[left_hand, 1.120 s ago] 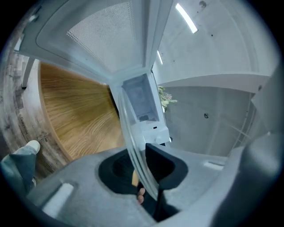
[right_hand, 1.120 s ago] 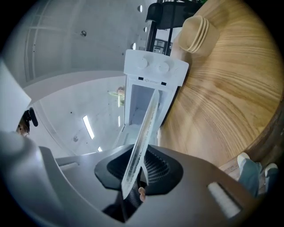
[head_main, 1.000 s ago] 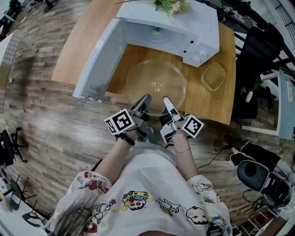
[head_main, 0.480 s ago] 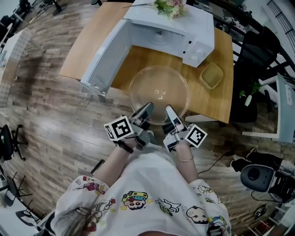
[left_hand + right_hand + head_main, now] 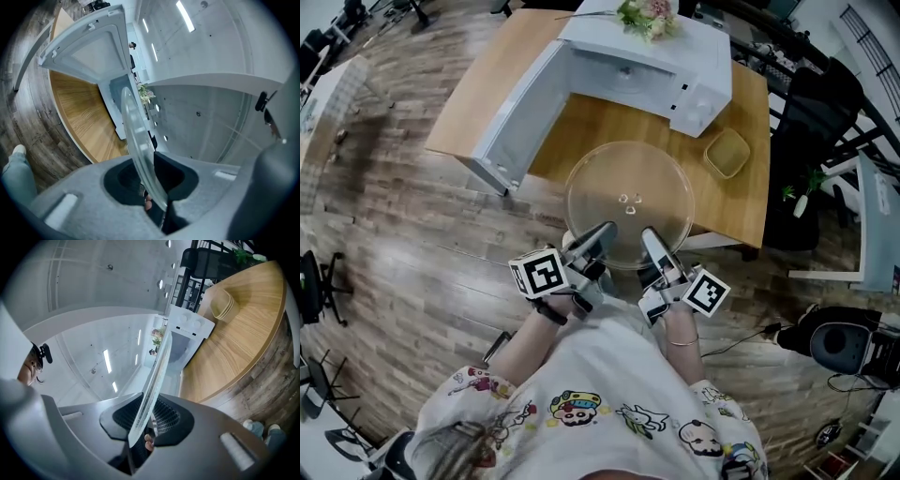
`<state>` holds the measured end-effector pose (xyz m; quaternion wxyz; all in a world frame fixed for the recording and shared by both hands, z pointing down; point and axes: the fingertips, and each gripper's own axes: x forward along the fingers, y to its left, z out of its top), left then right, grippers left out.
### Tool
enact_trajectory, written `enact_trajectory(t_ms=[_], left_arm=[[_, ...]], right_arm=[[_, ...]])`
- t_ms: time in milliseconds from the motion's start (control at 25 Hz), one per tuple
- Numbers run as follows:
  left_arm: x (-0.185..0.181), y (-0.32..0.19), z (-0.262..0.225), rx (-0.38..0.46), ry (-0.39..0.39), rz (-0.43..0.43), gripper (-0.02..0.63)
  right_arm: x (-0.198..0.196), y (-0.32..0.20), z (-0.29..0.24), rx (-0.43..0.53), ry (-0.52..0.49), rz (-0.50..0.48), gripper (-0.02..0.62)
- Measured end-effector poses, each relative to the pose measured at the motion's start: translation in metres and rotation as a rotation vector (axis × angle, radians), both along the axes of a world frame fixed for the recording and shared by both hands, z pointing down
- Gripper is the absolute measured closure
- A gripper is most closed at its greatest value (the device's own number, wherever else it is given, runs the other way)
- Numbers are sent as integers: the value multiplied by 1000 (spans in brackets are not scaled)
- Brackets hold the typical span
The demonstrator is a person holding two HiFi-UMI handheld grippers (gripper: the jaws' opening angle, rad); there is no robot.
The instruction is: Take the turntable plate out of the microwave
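**Turntable plate [image 5: 628,202] is out of the microwave [image 5: 647,66], held by its near rim**

The clear glass plate is no longer inside the oven. It hangs roughly flat in front of the open cavity, over the front part of the wooden counter [image 5: 731,202]. Its near edge reaches past the counter edge, above the plank floor [image 5: 394,244]. It seems to be lifted off the wood and not resting on it.

The left gripper [image 5: 598,236] and the right gripper [image 5: 652,244] hold it side by side at the rim nearest the person. In each gripper view the glass passes edge-on between the fingers [image 5: 589,242] and the dark pads press on both of its faces. So both pairs of fingers are clamped on the rim, and neither is empty.

I think two grips are used because the plate is wide, smooth and rather heavy. With one pinch at the edge it could tip or slide out. Two pinches set apart keep it level.

The microwave door [image 5: 520,108] stands wide open to the left, so the way out is free. A small amber dish [image 5: 727,152] sits on the counter to the right, clear of the plate. Flowers [image 5: 645,11] lie on top of the oven.

As I judge it, the taking-out itself is done. What remains is to lay the plate down somewhere safe.
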<state>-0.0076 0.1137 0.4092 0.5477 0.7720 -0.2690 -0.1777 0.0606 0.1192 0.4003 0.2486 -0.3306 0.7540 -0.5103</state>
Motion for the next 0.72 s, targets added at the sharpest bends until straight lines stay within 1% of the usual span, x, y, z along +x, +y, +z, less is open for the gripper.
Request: enact_trajectory(t_ms=[80, 240, 520, 720], left_arm=[[-1, 1, -7, 12, 9, 12, 549], [-6, 0, -19, 29, -8, 26, 548], [-19, -3, -36, 32, -16, 61, 545], [-27, -13, -41, 43, -22, 79, 545]], right_arm=[[-1, 2, -6, 8, 10, 4, 523], [-5, 3, -18, 14, 14, 13, 523], [-19, 0, -36, 15, 24, 25, 523], [-28, -10, -40, 27, 21, 29, 522]])
